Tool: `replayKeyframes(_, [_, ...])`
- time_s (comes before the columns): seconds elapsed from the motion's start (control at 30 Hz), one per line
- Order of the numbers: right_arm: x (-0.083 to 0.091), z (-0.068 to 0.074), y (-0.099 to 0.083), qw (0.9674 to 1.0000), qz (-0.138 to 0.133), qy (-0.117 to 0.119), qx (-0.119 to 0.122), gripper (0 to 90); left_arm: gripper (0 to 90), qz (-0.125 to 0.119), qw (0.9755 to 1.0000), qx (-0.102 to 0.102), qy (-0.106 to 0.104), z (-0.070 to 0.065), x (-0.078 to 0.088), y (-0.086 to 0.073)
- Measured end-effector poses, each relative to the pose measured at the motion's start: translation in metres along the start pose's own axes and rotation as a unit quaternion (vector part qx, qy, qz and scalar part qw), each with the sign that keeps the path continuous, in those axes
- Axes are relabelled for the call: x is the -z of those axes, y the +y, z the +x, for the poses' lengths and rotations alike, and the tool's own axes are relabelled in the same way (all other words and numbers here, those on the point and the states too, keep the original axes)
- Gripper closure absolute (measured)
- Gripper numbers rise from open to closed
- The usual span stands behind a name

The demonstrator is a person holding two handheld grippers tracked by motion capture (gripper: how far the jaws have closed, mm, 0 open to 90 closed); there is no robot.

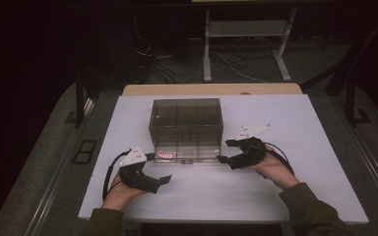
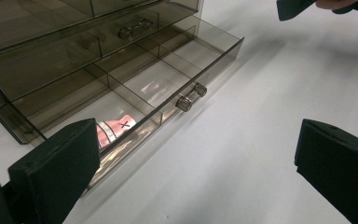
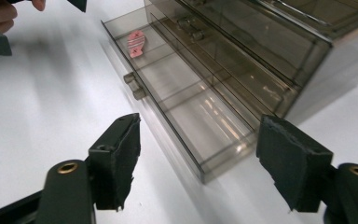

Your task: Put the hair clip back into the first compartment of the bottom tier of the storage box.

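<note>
With both grippers, left and right, open and empty, we judge the pulled-out bottom drawer, just ahead of the right gripper's jaws and holding a pink fish-shaped piece, needs pushing shut by its knobbed front next.

The drawer box was smoky, see-through grey-brown. In its open drawer lay a pink piece with dark stripes and crosses. The bench was white; the fingers black.

Smoky drawer box – 2 tools flanking
</note>
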State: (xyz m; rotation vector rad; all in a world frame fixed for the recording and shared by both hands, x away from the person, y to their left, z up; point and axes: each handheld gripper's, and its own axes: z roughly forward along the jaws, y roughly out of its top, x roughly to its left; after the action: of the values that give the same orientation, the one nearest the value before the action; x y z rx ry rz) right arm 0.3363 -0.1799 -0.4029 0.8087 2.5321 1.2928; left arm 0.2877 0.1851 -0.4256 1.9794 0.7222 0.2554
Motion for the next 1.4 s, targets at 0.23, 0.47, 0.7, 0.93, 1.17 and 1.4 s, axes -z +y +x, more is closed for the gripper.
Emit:
replayKeyframes(0.23, [0.013,-0.005,-0.014,0.9998,-0.011,-0.012,-0.010,26.9,0.0,0.002,1.0000,-0.004,-0.002,-0.001,-0.002,0.001])
replayKeyframes(0.47, [0.025,-0.009,-0.027,0.9993,-0.021,-0.022,-0.023,26.0,0.0,0.001,1.0000,-0.004,0.000,-0.001,-0.001,0.002])
replayKeyframes(0.7, [0.032,-0.010,-0.035,0.9985,-0.026,-0.037,-0.031,24.6,0.0,0.000,1.0000,-0.006,-0.002,-0.002,-0.001,0.001])
replayKeyframes(0.93, [0.040,-0.008,-0.041,0.9979,-0.035,-0.045,-0.031,24.1,0.0,-0.001,1.0000,-0.007,-0.003,-0.003,0.000,0.001])
replayKeyframes(1.17, [0.048,-0.008,-0.052,0.9974,-0.033,-0.051,-0.039,22.9,0.0,-0.001,1.0000,-0.007,-0.002,-0.003,-0.001,0.001])
replayKeyframes(1.4, [0.056,-0.007,-0.063,0.9970,-0.035,-0.054,-0.042,21.7,0.0,0.002,1.0000,-0.007,-0.002,-0.003,-0.002,0.001])
